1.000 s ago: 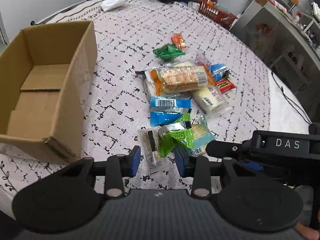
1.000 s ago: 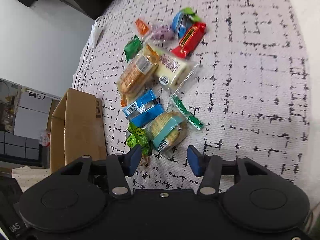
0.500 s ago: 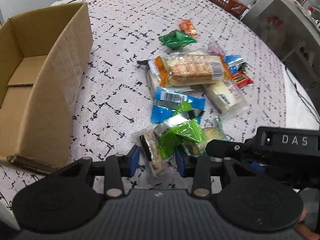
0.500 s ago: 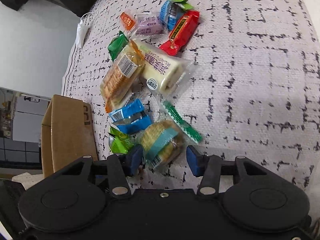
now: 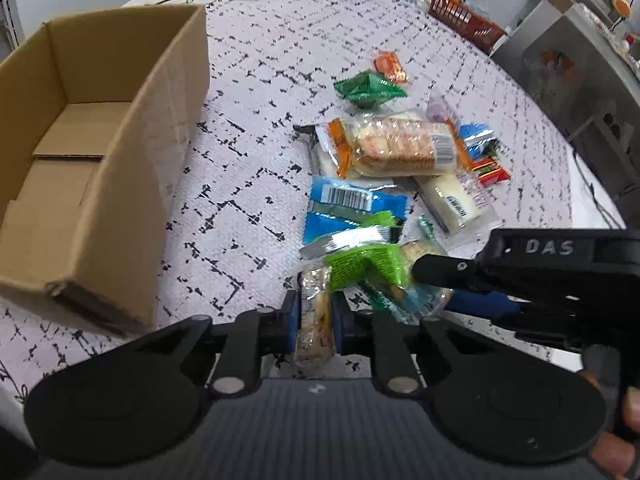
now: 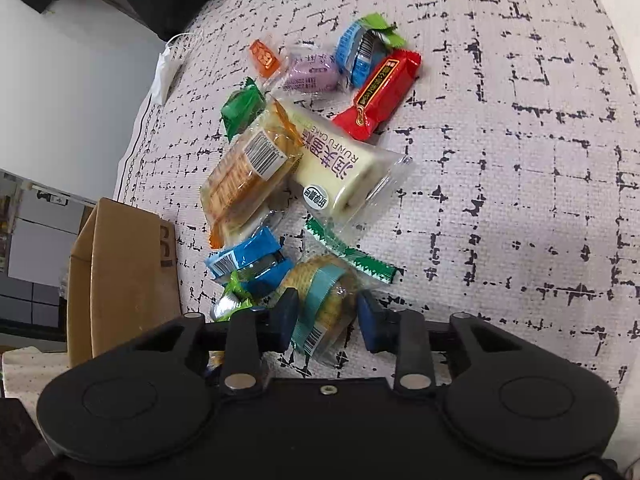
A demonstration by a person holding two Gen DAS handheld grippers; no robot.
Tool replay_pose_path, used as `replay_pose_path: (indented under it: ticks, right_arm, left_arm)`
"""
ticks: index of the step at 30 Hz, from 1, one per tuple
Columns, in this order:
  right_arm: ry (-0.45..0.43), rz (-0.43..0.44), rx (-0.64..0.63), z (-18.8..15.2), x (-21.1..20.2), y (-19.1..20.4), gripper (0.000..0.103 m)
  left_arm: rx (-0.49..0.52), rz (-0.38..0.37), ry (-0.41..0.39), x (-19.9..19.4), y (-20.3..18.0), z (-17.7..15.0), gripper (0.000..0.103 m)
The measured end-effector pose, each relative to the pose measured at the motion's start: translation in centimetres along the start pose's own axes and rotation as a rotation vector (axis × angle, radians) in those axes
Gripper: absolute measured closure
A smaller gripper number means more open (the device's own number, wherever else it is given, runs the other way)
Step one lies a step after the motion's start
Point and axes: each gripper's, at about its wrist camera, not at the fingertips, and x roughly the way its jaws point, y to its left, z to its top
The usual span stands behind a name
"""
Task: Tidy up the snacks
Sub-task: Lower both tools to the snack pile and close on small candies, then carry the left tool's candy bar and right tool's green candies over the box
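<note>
Left claw [image 5: 315, 316]: closed tight on a small clear-wrapped biscuit packet [image 5: 316, 316] at the near edge of the snack heap, on the patterned counter [image 5: 256, 80]; right claw [image 6: 325, 316]: jaws closing about a round clear-wrapped cracker pack with a teal band [image 6: 324, 300], just beside the first packet. Risk: the crumpled lime-green foil wrapper [image 5: 362, 266] lies over both packets and may drag along or spill the heap when either lifts, and the two claws sit near enough to knock together. Open brown cardboard box [image 5: 100, 160]: stands empty, apart from the heap across bare counter, its tall near wall needing clearance.
</note>
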Motion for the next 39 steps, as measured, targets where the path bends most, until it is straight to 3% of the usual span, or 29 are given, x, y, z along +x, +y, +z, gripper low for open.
replay_pose_path:
  ticks: [8, 22, 39]
  right_arm:
    - [-0.051, 0.009, -0.015, -0.9, -2.3, 0.0, 0.081]
    - [-0.151, 0.119, -0.067, -2.4, -6.2, 1.5, 0.083]
    - [-0.232, 0.243, -0.189, -3.2, -8.7, 6.0, 0.084]
  left_arm:
    - [-0.002, -0.016, -0.055, -2.8, -0.3, -0.6, 0.087]
    - [-0.001, -0.02, -0.168, -8.8, -0.2, -1.3, 0.087]
    - [-0.055, 0.036, -0.285, -14.3, 3.2, -0.9, 0.087]
